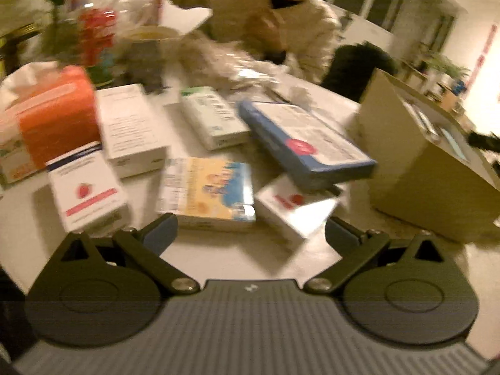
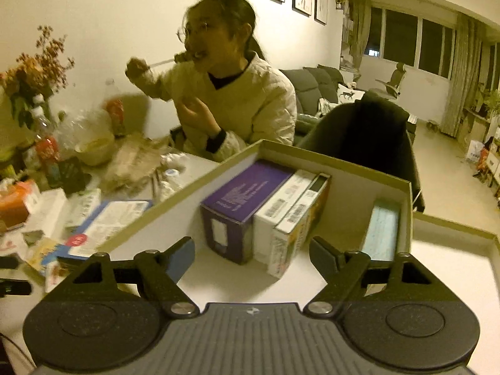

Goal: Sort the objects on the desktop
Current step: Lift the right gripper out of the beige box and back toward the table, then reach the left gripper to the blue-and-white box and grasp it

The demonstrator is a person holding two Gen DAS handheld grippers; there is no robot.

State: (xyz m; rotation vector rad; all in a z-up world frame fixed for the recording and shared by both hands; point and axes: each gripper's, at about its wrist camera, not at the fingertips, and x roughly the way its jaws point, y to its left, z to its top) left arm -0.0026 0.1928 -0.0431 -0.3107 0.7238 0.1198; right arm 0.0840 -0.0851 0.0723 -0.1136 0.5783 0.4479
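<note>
Cardboard box (image 2: 331,168) holds three packets upright, purple packet (image 2: 240,206) leftmost. Loose packets, including the blue flat box (image 1: 306,143), lie scattered on the table (image 1: 218,256). Right gripper (image 2: 251,250) hangs spread, empty, over the box; left gripper (image 1: 251,234) spread, empty. Judged: between placements; next needs a fresh pick.

Warm, yellowish indoor light fills both views, dim enough that colours go muddy. The left wrist view is smeared by motion blur: the boxes (image 1: 206,193) on the table and the seated person (image 1: 275,15) at the far side lose their edges. The right wrist view is sharper, though the person's raised hand (image 2: 137,67) blurs. Fisheye bending curves the far windows (image 2: 412,43), and the corners fall dark
</note>
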